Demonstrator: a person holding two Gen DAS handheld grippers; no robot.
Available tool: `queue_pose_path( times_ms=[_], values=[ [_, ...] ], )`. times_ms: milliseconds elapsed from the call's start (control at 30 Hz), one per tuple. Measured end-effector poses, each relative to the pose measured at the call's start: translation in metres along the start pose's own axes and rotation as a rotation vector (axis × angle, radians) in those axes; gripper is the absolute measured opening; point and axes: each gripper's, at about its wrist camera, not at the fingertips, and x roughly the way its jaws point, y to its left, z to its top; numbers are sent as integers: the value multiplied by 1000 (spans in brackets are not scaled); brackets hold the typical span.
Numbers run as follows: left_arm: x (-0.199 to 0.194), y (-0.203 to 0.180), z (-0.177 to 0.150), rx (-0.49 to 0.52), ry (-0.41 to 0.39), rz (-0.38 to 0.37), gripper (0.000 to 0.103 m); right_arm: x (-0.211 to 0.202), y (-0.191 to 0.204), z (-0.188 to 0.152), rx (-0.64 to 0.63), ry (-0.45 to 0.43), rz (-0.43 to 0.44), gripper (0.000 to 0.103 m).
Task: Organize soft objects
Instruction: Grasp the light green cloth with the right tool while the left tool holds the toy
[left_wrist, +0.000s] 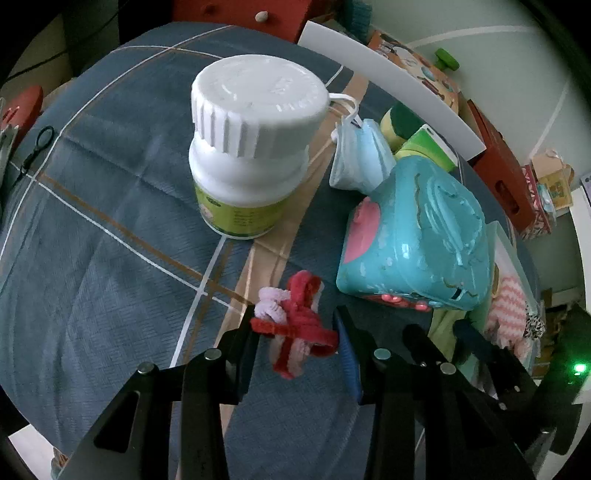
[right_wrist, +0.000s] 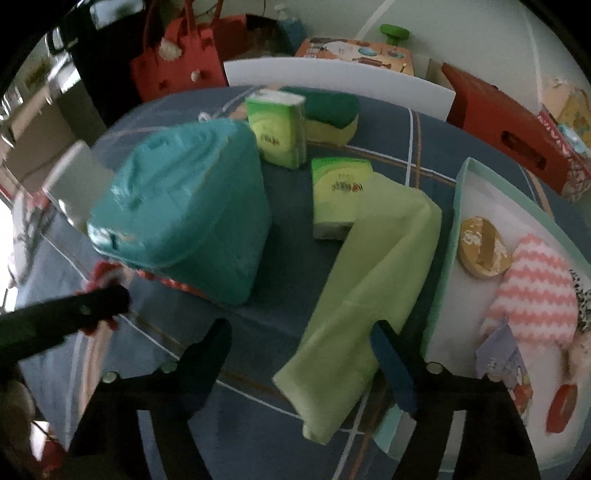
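The red, pink and white bundle of fuzzy pipe-cleaner loops (left_wrist: 295, 325) sits pinched between the fingers of the left tool (left_wrist: 297, 345), whose jaws are closed most of the way onto it, holding it just above the blue plaid cloth covering the worktop (left_wrist: 92, 221). Ahead of that tool stands a white plastic screw-cap bottle with a green label (left_wrist: 247, 155), and ahead and to its right lie a folded pale blue face mask (left_wrist: 358, 158) and a teal plastic toy case with a pink patch (left_wrist: 413, 240). The right tool (right_wrist: 301, 354) has its jaws fairly wide apart, straddling the near end of a folded lime-green cloth (right_wrist: 354, 295); the pads do not appear to press on it yet, so I judge this a grasp being set up, not a hold. To that tool's right sits a shallow white tray with a mint rim (right_wrist: 443, 288), already holding a pink-and-white zigzag knitted cloth (right_wrist: 532, 291), a yellow round piece (right_wrist: 484, 247) and a few small items that are hard to make out. Ahead of the right tool, two green tissue packs (right_wrist: 277, 125) and a green-and-yellow sponge (right_wrist: 332, 114) lie on the cloth. The sorting looks partly done: some soft things are in the tray, while the bundle, green cloth, mask, sponge and tissue packs remain outside it.
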Motion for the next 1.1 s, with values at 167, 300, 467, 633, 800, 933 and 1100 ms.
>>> queue_pose_path(
  times_ms=[167, 300, 467, 633, 800, 933, 1100],
  values=[
    [0, 1, 0, -2, 1, -4, 42, 2, 1, -1, -43, 4, -72, 58],
    [0, 0, 0, -2, 2, -3, 42, 1, -9, 1, -27, -2, -97, 37],
    [1, -1, 0, 0, 3, 0, 42, 0, -14, 2, -20, -6, -106, 25],
    [2, -3, 0, 0, 3, 4, 42, 2, -27, 8, 32, -12, -94, 8],
    [3, -5, 0, 0, 2, 4, 42, -3, -37, 10, 74, -36, -80, 7],
    [2, -5, 0, 0, 1, 3, 42, -17, -44, 10, 105, -79, -59, 7],
    [-1, -6, 1, -3, -11, -2, 42, -33, -43, 10, 130, -124, -39, 7]
  ],
)
